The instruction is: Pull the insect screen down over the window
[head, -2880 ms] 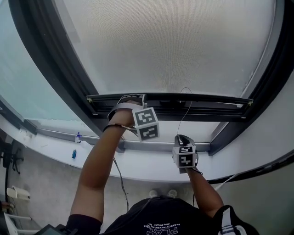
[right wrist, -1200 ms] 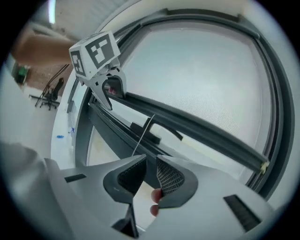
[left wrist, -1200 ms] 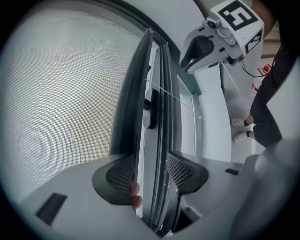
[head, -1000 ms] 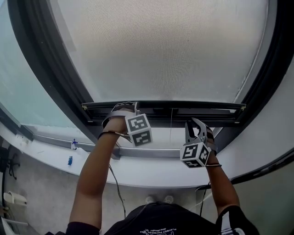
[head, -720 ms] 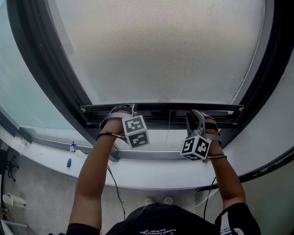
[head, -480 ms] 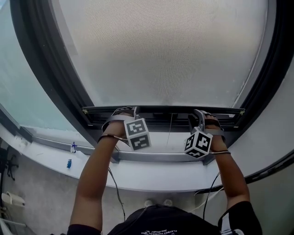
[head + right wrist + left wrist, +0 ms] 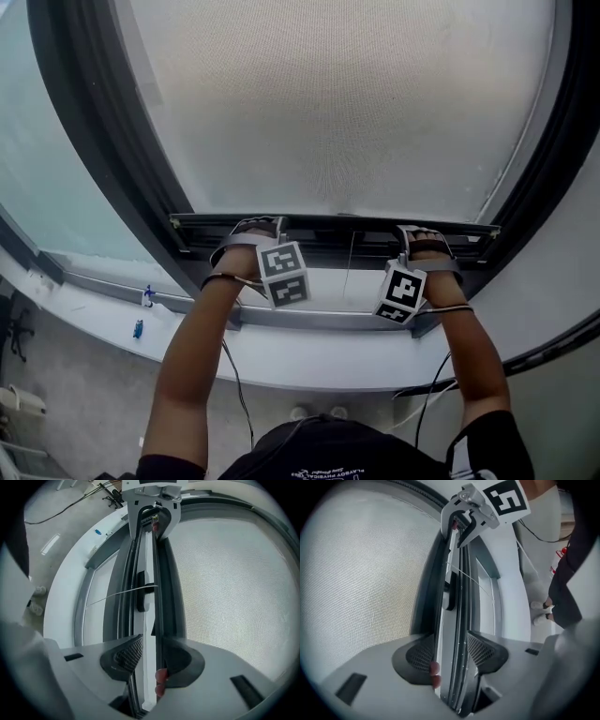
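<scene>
The insect screen (image 7: pixel 337 103) is a pale mesh filling the window, ending in a dark bottom bar (image 7: pixel 342 228). My left gripper (image 7: pixel 255 225) is shut on the bar's left part; in the left gripper view the bar (image 7: pixel 457 616) runs between both pads of the left gripper (image 7: pixel 450 654). My right gripper (image 7: pixel 422 234) sits on the bar's right part. Its jaws have just been opening, and the bar (image 7: pixel 149 620) lies between them at the right gripper (image 7: pixel 147 657), not clearly pressed. A thin pull cord (image 7: pixel 349 267) hangs from the bar's middle.
Dark window frame (image 7: pixel 103 159) slopes along the left, with a glass pane (image 7: pixel 37 187) beyond it. A white sill (image 7: pixel 309 356) curves below the bar, with small blue items (image 7: pixel 138 328) at its left. A cable (image 7: pixel 234 375) dangles under the left arm.
My right gripper rose from the sill to the bar, rolled over, and slid its jaws around the bar right of the cord. The left gripper stayed on the bar.
</scene>
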{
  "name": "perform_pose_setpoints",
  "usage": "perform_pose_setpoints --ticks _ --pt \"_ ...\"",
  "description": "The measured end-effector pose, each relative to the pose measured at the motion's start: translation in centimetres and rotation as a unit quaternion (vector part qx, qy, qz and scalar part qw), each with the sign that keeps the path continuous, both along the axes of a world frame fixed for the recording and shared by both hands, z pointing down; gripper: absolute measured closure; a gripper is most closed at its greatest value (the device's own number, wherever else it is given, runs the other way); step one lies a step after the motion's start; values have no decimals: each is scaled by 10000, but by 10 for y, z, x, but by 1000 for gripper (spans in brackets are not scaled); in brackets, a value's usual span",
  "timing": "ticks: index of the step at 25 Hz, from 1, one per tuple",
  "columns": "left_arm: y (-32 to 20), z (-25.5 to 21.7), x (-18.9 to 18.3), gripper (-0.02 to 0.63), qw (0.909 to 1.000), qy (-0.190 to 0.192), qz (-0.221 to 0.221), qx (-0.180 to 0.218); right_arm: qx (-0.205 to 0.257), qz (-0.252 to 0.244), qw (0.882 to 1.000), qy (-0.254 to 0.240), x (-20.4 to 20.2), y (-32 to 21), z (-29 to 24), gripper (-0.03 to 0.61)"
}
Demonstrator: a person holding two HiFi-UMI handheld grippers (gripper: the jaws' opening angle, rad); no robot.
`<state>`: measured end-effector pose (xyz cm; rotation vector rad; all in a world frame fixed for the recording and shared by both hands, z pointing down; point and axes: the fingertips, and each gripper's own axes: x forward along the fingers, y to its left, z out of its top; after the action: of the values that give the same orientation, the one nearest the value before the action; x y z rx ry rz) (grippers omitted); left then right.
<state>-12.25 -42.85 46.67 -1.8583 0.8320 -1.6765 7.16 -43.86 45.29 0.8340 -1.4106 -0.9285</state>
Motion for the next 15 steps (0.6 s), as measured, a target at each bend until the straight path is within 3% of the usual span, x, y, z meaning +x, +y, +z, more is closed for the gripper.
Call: perform_pose_setpoints --ticks 5,9,15 --pt "2 1 -1 391 10000 64 28 -4 -139 120 9998 -111 -2 1 1 465" --pt "6 29 0 391 9996 47 -2 -275 -675 120 9965 -480 -3 6 26 465" --pt "13 72 3 391 9995 62 -25 -314 -822 168 9962 -248 1 11 70 465"
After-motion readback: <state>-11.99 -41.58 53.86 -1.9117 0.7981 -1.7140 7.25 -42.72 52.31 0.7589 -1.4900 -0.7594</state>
